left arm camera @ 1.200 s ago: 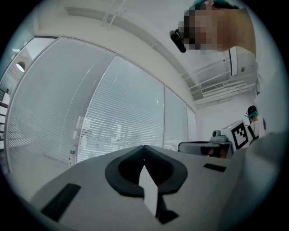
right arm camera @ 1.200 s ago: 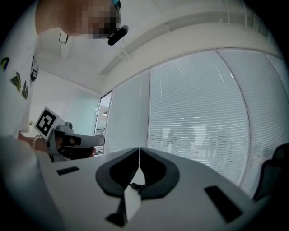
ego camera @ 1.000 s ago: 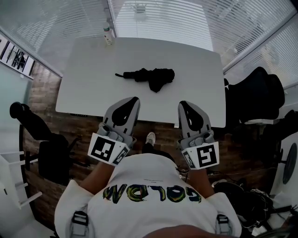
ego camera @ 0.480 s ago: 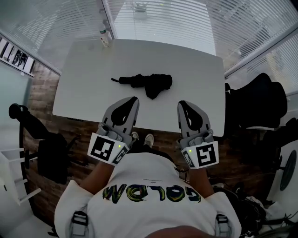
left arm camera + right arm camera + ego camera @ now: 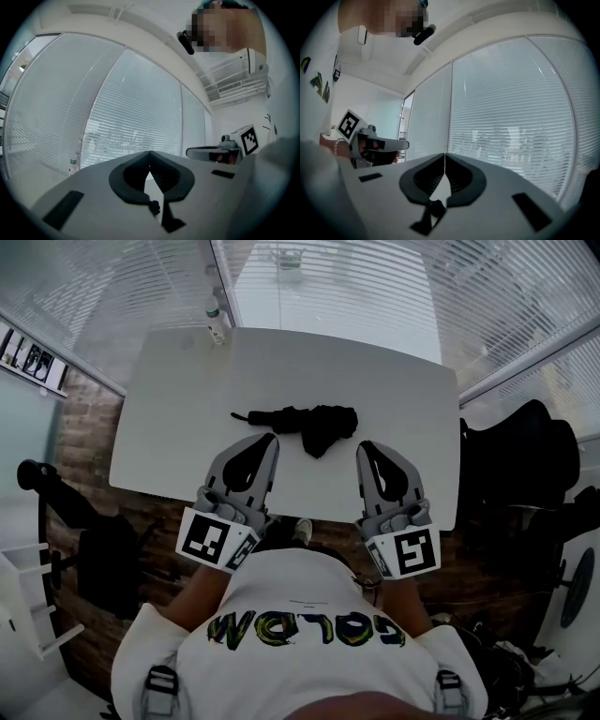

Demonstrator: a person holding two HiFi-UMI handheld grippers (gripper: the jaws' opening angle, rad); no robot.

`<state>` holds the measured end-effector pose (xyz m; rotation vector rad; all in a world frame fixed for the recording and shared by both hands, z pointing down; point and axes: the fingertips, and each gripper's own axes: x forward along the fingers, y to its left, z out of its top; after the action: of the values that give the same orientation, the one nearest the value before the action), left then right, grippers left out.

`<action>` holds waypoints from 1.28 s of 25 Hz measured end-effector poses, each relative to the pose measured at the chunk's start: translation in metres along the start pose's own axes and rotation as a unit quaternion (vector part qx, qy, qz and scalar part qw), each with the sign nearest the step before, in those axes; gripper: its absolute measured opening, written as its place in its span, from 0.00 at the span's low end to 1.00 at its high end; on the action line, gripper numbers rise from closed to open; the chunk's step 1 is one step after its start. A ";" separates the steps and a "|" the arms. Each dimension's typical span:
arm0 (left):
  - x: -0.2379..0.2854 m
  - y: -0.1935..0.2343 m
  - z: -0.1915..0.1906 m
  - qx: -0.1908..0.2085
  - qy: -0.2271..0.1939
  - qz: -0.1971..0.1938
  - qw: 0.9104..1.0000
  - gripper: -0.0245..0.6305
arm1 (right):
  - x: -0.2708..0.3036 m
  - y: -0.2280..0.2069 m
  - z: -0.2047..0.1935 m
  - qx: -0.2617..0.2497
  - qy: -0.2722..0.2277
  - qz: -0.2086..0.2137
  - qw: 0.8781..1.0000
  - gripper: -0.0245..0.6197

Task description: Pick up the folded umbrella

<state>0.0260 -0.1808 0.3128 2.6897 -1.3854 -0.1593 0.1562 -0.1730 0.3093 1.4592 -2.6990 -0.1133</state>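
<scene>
The black folded umbrella [image 5: 300, 418] is lying near the middle of the white rectangular counter [image 5: 178, 418], its slim handle end pointing toward the left of the head view and its loose, bunched canopy sagging toward the person. Nothing is touching it.

The left tool [image 5: 272, 440] and the right tool [image 5: 364, 447] are reaching out side by side over the near edge of the counter, with their tips just short of the umbrella and flanking its canopy end. In the left gripper view, the left tool [image 5: 150, 153] is showing its jaws pressed together at the tips with nothing between them. The right gripper view is showing the same for the right tool [image 5: 444, 155]: jaws together and empty. Both of those views are looking over the counter toward the slatted white blinds [image 5: 511, 117], so the umbrella itself is not appearing in them.

A small clear bottle [image 5: 217, 324] is standing at the far left corner, well apart from the umbrella (no obstacle, I would judge).

As for progress, only the approach is looking under way. Opening a tool, closing it on the umbrella and lifting are all yet to be done.
</scene>
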 end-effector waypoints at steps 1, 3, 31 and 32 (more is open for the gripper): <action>0.001 0.007 0.002 -0.001 -0.002 -0.001 1.000 0.05 | 0.008 0.002 0.002 -0.003 0.000 0.000 1.000 0.06; 0.004 0.022 0.006 -0.002 -0.006 -0.003 1.000 0.05 | 0.025 0.006 0.006 -0.010 -0.001 0.002 1.000 0.06; 0.029 0.125 0.003 -0.019 0.012 -0.020 1.000 0.05 | 0.137 0.037 -0.012 -0.081 0.050 0.030 0.995 0.09; 0.030 0.126 0.001 -0.020 0.013 -0.018 1.000 0.05 | 0.140 0.038 -0.019 -0.088 0.061 0.038 0.994 0.10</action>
<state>-0.0578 -0.2775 0.3287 2.6755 -1.3118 -0.1520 0.0505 -0.2699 0.3355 1.2705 -2.5689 -0.2413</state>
